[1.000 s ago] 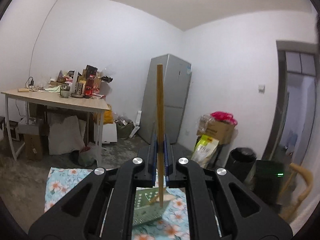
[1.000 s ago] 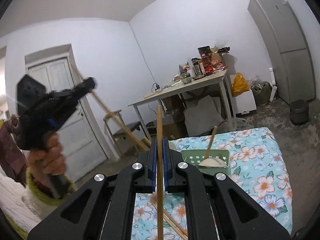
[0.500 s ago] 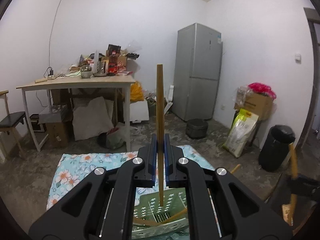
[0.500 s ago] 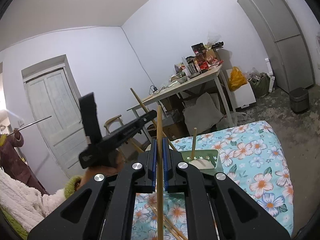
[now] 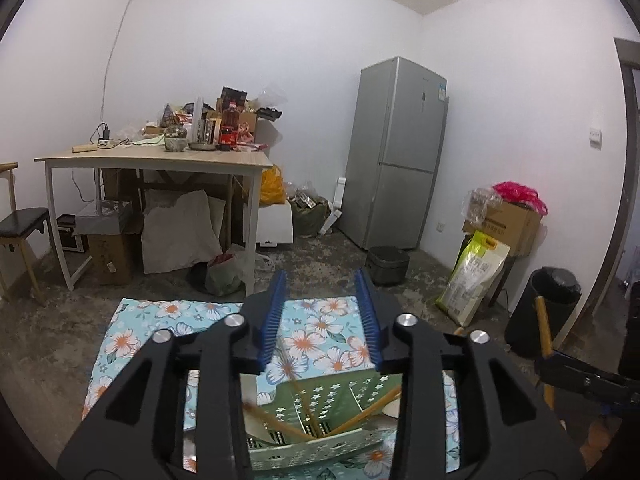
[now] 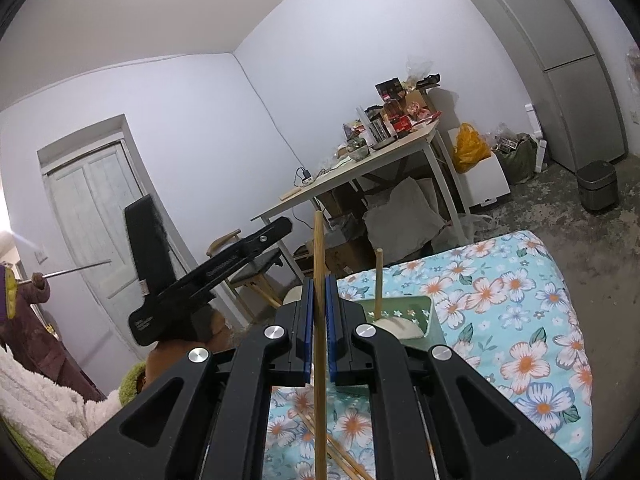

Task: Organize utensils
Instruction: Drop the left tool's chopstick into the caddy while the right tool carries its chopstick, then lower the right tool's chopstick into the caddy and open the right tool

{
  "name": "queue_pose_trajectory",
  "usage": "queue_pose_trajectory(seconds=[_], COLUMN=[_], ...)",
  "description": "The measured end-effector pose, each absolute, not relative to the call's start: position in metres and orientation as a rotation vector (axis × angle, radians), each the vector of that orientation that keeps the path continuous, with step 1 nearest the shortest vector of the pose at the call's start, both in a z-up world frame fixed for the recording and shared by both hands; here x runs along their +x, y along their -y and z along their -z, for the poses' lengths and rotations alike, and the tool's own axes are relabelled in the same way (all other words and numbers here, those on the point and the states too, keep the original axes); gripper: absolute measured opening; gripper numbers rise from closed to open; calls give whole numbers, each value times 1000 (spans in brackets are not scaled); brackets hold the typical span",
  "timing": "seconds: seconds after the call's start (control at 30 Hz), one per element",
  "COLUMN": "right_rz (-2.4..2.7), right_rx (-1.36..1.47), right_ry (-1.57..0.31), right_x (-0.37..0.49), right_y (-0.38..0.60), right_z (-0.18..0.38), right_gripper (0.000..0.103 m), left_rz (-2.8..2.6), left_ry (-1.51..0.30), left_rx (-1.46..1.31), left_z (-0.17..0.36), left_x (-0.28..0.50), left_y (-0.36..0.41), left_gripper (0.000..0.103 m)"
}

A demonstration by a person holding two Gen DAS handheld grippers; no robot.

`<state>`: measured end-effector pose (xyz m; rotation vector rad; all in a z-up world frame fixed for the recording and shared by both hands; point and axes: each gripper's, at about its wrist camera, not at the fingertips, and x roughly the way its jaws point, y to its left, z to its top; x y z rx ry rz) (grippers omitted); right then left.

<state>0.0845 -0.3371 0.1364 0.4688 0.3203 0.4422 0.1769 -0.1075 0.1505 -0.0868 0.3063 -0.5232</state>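
a: since half a second ago the left gripper has let go of its wooden chopstick; its blue-padded fingers now stand wide apart with nothing between them.

b: and where did that stick land?

a: in the pale green perforated plastic utensil basket with star cut-outs, right below the left gripper. several thin wooden chopsticks lean tilted inside it, crossing each other. one is blurred, so i cannot tell which is the one just dropped.

b: the right side?

a: the right gripper has its fingers narrow, pinching a long wooden chopstick that stands nearly upright through them. beyond it the same green basket sits on the light blue floral cloth, with one stick upright in it beside a white rounded piece.

b: anything left loose?

a: yes, more wooden chopsticks lie flat on the cloth under the right gripper, apart from the basket. the left gripper shows to the left in the right wrist view, held in a hand with a green cuff.
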Motion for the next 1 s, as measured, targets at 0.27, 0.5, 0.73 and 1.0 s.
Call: queue_pose_trajectory(seconds=[0.27, 0.5, 0.73, 1.0], right_rz=[-455, -472, -375, -181], right_rx=[474, 482, 475, 389], right_ry=[-238, -115, -16, -30], right_x=[97, 127, 177, 222], right_y=[339, 330, 305, 271], right_z=[-164, -206, -230, -216], right_gripper=[6, 6, 6, 6], left_rz=[518, 486, 421, 387], left_ry=[-280, -365, -442, -431], left_rx=[-91, -110, -178, -207], left_z=[-157, -123, -85, -76], left_x=[133, 107, 96, 92], left_y=[71, 28, -19, -50], left_gripper=[57, 63, 65, 66])
